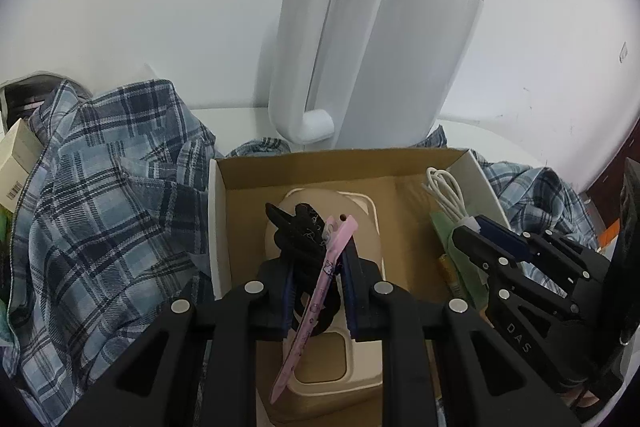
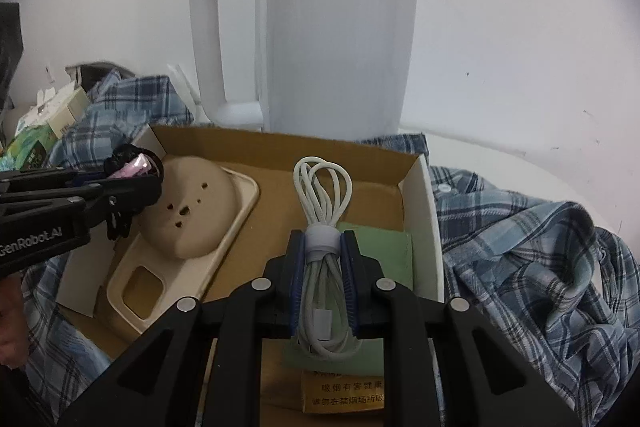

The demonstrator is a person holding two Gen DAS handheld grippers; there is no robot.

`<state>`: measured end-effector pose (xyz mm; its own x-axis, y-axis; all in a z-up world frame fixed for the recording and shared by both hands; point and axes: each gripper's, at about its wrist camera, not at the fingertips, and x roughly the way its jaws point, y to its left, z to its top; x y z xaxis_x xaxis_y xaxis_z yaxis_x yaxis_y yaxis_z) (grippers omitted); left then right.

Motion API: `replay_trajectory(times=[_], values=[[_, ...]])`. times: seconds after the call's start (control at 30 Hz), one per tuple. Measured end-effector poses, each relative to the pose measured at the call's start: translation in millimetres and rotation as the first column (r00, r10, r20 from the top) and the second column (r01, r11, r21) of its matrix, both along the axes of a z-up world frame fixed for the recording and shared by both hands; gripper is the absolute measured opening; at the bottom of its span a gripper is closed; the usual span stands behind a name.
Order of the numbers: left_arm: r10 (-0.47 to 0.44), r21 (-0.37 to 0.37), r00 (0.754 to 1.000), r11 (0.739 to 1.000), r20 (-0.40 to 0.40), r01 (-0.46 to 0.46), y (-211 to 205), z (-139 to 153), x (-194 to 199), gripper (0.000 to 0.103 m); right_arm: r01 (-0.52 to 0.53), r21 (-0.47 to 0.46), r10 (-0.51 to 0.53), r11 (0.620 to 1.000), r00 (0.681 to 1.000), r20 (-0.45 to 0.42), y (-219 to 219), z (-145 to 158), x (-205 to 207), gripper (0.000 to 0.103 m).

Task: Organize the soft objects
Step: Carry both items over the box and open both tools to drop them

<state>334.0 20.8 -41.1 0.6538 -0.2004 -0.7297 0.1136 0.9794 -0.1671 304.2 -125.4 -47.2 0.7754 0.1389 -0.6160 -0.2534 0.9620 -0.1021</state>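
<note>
Left claw is clamping a pink clip and black hair tie; right claw is gripping a bundled white cable over the cardboard box. Clip, gripped off-centre, risks slipping onto the beige phone case.

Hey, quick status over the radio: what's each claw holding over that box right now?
Left gripper shut on black hair tie and pink clip. Right gripper shut on white cable bundle. Both above cardboard box. Beige case lies below.
</note>
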Motion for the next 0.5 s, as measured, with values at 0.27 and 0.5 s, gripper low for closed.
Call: replay_trajectory(times=[0.27, 0.5], values=[[-0.030, 0.031, 0.999, 0.999, 0.015, 0.029, -7, -2, -2, 0.067, 0.000, 0.000, 0.000, 1.000, 1.000, -0.008, -2, -4, 0, 0.019], [0.004, 0.060, 0.979, 0.998, 0.205, -0.016, -7, 30, -24, 0.086, 0.006, 0.012, -0.007, 1.000, 0.994, 0.108, -7, 25, -18, 0.064]])
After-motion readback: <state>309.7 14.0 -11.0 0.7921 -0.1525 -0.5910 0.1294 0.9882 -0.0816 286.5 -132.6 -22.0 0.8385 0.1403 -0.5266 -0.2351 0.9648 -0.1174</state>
